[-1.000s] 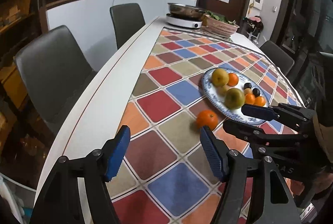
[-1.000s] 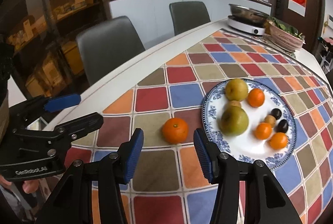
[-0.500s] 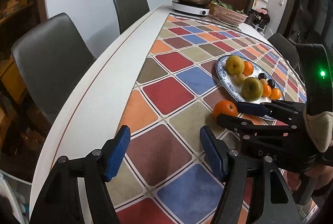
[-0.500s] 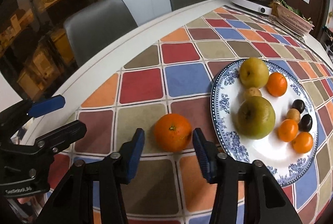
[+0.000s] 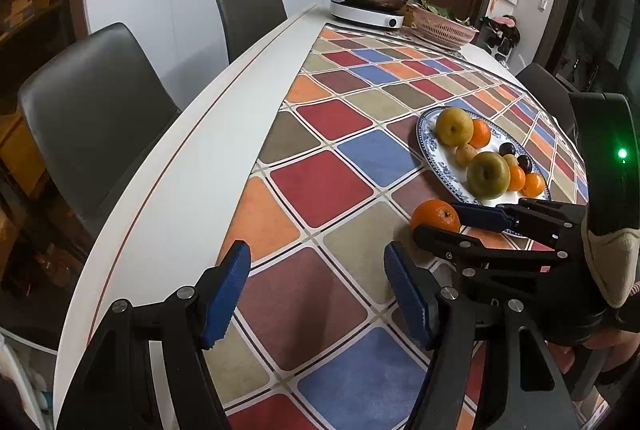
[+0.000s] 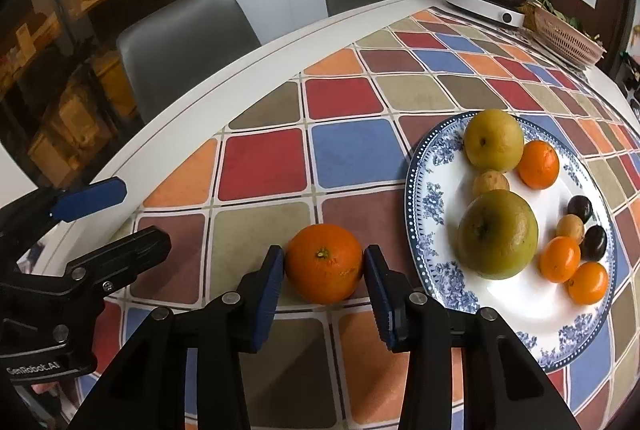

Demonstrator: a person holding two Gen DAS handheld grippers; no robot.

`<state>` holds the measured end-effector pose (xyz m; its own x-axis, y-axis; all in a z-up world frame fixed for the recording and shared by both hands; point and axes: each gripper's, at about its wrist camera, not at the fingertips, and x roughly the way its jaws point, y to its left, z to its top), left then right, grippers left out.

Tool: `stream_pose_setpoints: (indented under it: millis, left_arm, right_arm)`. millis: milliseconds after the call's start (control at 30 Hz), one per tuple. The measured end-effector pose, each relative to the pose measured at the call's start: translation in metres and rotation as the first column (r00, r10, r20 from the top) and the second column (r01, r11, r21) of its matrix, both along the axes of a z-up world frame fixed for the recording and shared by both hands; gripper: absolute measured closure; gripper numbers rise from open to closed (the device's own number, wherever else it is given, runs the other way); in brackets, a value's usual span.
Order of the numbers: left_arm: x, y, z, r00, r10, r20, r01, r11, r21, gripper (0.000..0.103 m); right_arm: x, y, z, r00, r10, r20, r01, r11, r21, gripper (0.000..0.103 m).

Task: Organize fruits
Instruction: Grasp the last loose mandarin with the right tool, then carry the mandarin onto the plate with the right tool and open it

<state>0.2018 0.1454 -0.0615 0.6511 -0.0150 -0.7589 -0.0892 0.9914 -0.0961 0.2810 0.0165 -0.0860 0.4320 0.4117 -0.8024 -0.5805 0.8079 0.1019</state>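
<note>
A loose orange (image 6: 324, 263) lies on the checkered tablecloth just left of the blue-and-white plate (image 6: 424, 190). My right gripper (image 6: 324, 266) has its blue pads on both sides of the orange, touching or nearly touching it. The plate holds two yellow-green pears (image 6: 497, 233), small oranges (image 6: 538, 164) and dark plums (image 6: 580, 209). In the left wrist view the orange (image 5: 434, 216) sits by the plate (image 5: 436, 166), with the right gripper (image 5: 448, 224) around it. My left gripper (image 5: 316, 286) is open and empty above the cloth, near the table's edge.
An induction cooker with a pan (image 5: 366, 12) and a woven basket of greens (image 5: 442, 26) stand at the far end. Two grey chairs (image 5: 92, 110) line the table's left side. The white table rim (image 5: 172, 198) runs left of the cloth.
My right gripper has moved forward until its pads bracket the loose orange, and the jaws have narrowed around it. The left gripper has stayed open, shifting slightly.
</note>
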Motion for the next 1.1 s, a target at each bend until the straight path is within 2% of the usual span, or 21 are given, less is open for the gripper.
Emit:
stream_pose_setpoints:
  millis: [267, 533, 833, 1100]
  left_arm:
    - [-0.003, -0.009, 0.010, 1.000, -0.008, 0.019, 0.008, 1.000, 0.008, 0.035]
    - [-0.007, -0.024, 0.029, 0.997, -0.043, 0.061, 0.042, 0.999, 0.024, 0.035]
    - [0.004, -0.046, 0.052, 0.991, -0.081, 0.109, 0.077, 0.996, 0.043, 0.034]
    - [0.023, -0.064, 0.065, 0.985, -0.111, 0.130, 0.104, 0.993, 0.059, 0.034]
  right_arm:
    - [-0.009, -0.006, 0.013, 1.000, -0.003, 0.015, 0.002, 0.999, 0.043, 0.062]
    - [-0.022, -0.032, 0.042, 0.997, -0.037, 0.066, 0.030, 0.995, 0.100, 0.062]
    - [-0.028, -0.059, 0.071, 0.985, -0.092, 0.143, 0.075, 0.990, 0.122, 0.062]
    - [-0.020, -0.082, 0.081, 0.978, -0.135, 0.162, 0.113, 0.984, 0.136, 0.062]
